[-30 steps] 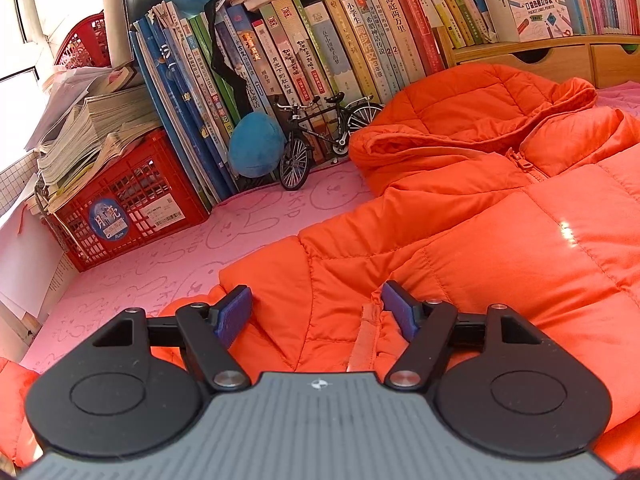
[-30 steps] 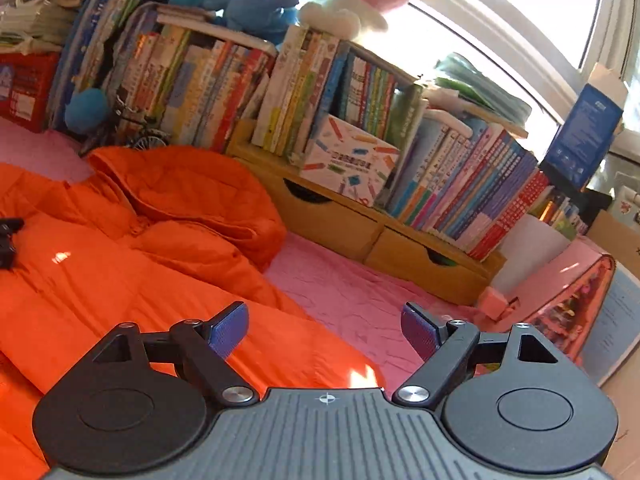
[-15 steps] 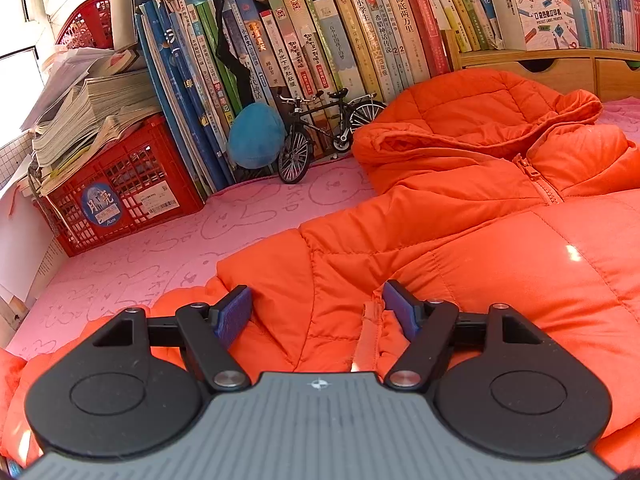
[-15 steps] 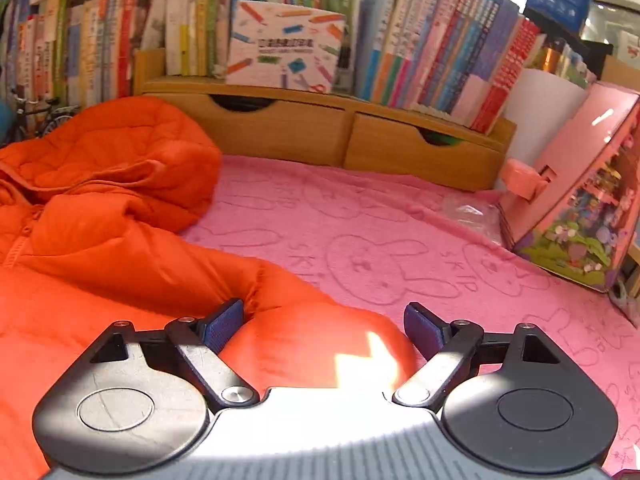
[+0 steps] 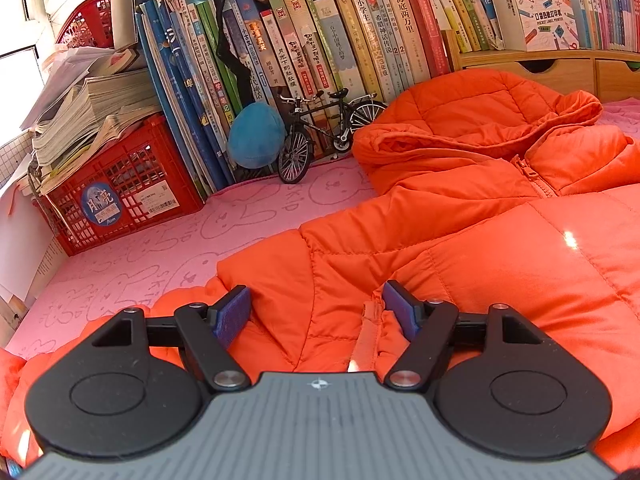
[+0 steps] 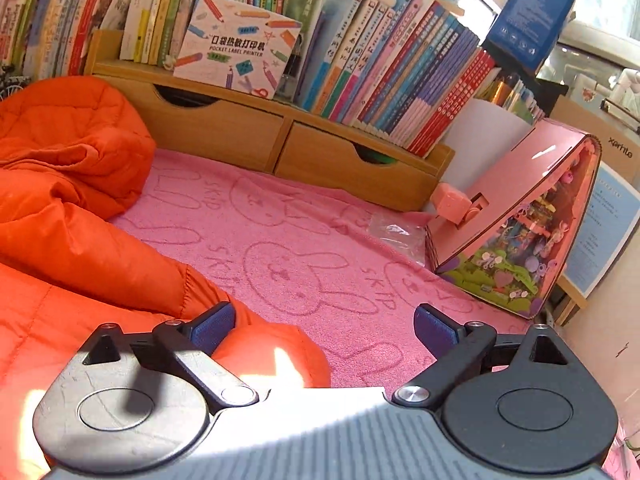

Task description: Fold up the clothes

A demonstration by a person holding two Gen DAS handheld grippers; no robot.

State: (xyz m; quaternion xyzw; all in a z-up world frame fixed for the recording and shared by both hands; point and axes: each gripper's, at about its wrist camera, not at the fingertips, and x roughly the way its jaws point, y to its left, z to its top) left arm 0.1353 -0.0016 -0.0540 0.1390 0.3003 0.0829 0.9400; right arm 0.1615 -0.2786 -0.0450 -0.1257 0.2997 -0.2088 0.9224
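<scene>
- While the left wrist view looks along the left hand-held gripper (image 5: pixel 316 312), the puffy orange quilted hooded jacket (image 5: pixel 460 248) lies spread on the pink rabbit-print cloth (image 5: pixel 132 264) covering the bench, its hood up near the row of upright books (image 5: pixel 304 52) and its zipper line running away from the camera. The jaws stand well apart with a bunched fold of the jacket's near edge between them; whether the blue pads (image 5: pixel 230 316) actually pinch it cannot be told.
- Beside the hood stand a small black model bicycle (image 5: pixel 324 136) and a red plastic crate (image 5: pixel 120 192), both clear of the jacket.
- Seen from the right wrist, the right hand-held gripper (image 6: pixel 320 326) has just been opening and stands wide. The rounded end of an orange sleeve (image 6: pixel 272 356) sits against the left pad, with bare cloth before the right pad, so nothing is held.
- Judged from this, the sleeve lies directly under the right gripper, its length trailing back left toward the jacket body, so the right hand is nearer for folding it inward.
</scene>
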